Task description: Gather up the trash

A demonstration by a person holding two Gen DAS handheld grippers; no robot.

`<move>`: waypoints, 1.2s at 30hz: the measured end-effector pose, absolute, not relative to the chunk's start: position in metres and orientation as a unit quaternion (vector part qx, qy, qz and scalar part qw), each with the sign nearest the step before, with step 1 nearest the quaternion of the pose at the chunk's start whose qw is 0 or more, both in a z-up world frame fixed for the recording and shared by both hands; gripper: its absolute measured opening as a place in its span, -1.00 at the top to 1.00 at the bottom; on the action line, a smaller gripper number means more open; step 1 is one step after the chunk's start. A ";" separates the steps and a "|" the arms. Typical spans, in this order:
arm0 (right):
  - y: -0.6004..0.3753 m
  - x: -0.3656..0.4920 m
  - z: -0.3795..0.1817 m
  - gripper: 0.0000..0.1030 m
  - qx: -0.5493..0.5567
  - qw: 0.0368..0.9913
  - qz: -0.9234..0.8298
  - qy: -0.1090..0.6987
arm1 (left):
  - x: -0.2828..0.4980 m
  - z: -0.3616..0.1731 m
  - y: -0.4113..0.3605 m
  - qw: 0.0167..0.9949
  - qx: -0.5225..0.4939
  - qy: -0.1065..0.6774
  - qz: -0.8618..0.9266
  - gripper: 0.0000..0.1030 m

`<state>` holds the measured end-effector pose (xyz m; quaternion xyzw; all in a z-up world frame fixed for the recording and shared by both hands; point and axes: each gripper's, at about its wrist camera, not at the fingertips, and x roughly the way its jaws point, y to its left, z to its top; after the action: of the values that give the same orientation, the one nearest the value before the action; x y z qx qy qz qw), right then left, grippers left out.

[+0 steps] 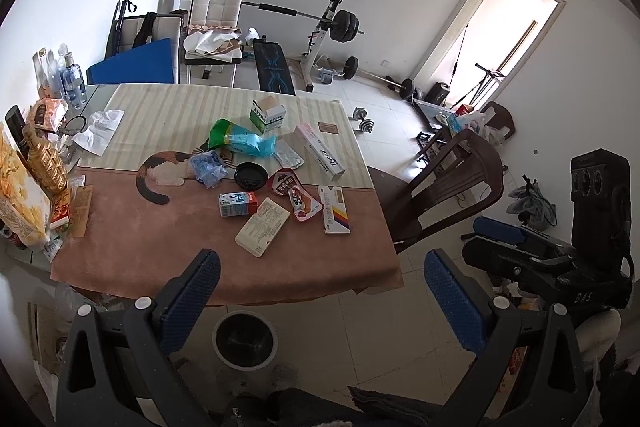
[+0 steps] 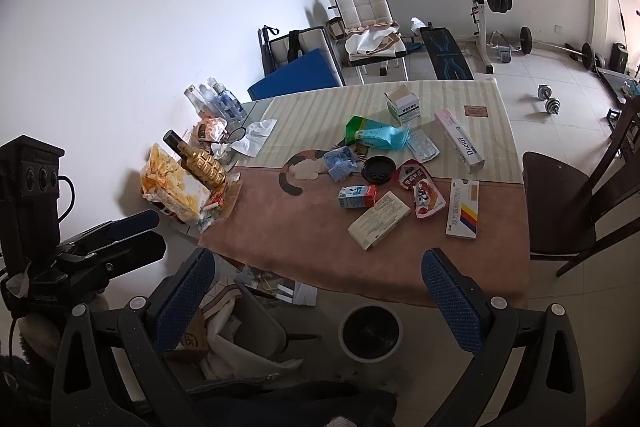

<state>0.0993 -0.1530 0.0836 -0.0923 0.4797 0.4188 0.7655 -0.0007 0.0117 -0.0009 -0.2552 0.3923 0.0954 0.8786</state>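
Note:
Trash lies on the table: a cream medicine box, a small milk carton, a red snack wrapper, a striped box, a long toothpaste box, a black cup lid, a crumpled blue glove and a green-blue bag. A round bin stands on the floor under the near table edge; it also shows in the right wrist view. My left gripper is open and empty above the bin. My right gripper is open and empty, short of the table.
Bottles, a gold bottle and a snack bag crowd the table's left edge. A dark chair stands at the right. Gym gear fills the back of the room. A chair with cloth sits by the bin.

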 end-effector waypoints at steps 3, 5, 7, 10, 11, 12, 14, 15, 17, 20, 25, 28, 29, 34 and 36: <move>-0.153 0.100 0.084 -1.00 -0.092 0.766 0.419 0.479 | 0.000 -0.001 0.012 0.879 -0.255 0.393 0.091 -1.00; -0.153 0.100 0.084 -1.00 -0.090 0.766 0.419 0.480 | 0.000 0.000 0.010 0.879 -0.254 0.393 0.088 -1.00; -0.155 0.100 0.085 -1.00 -0.089 0.767 0.418 0.479 | 0.000 0.001 0.009 0.880 -0.254 0.392 0.086 -1.00; -0.155 0.099 0.086 -1.00 -0.088 0.768 0.417 0.478 | 0.000 0.001 0.009 0.881 -0.254 0.391 0.082 -1.00; -0.155 0.099 0.086 -1.00 -0.088 0.768 0.417 0.478 | -0.001 0.001 0.009 0.881 -0.254 0.391 0.081 -1.00; -0.156 0.098 0.087 -1.00 -0.088 0.769 0.417 0.477 | -0.001 0.001 0.009 0.881 -0.254 0.391 0.080 -1.00; -0.156 0.098 0.087 -1.00 -0.087 0.769 0.416 0.477 | -0.001 0.001 0.009 0.881 -0.254 0.391 0.079 -1.00; -0.157 0.097 0.087 -1.00 -0.087 0.770 0.416 0.477 | -0.002 0.000 0.009 0.881 -0.254 0.390 0.078 -1.00; -0.157 0.097 0.088 -1.00 -0.087 0.770 0.416 0.477 | -0.004 0.000 0.008 0.882 -0.254 0.390 0.076 -1.00; -0.157 0.096 0.089 -1.00 -0.087 0.770 0.416 0.476 | -0.003 0.000 0.007 0.882 -0.254 0.390 0.077 -1.00; -0.158 0.097 0.089 -1.00 -0.087 0.770 0.416 0.477 | -0.003 0.000 0.007 0.882 -0.255 0.389 0.077 -1.00; -0.158 0.096 0.089 -1.00 -0.087 0.770 0.415 0.477 | -0.002 0.001 0.007 0.882 -0.255 0.390 0.077 -1.00; -0.158 0.096 0.089 -1.00 -0.087 0.770 0.416 0.477 | -0.002 0.001 0.007 0.882 -0.255 0.390 0.077 -1.00; -0.158 0.096 0.089 -1.00 -0.088 0.770 0.415 0.477 | -0.003 0.000 0.006 0.881 -0.255 0.390 0.077 -1.00; -0.158 0.095 0.088 -1.00 -0.087 0.770 0.415 0.477 | -0.003 0.000 0.006 0.882 -0.256 0.389 0.077 -1.00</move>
<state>0.0954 -0.1581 0.0882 -0.0866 0.4768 0.4149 0.7700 -0.0032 0.0062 0.0000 -0.2555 0.3894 0.0768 0.8816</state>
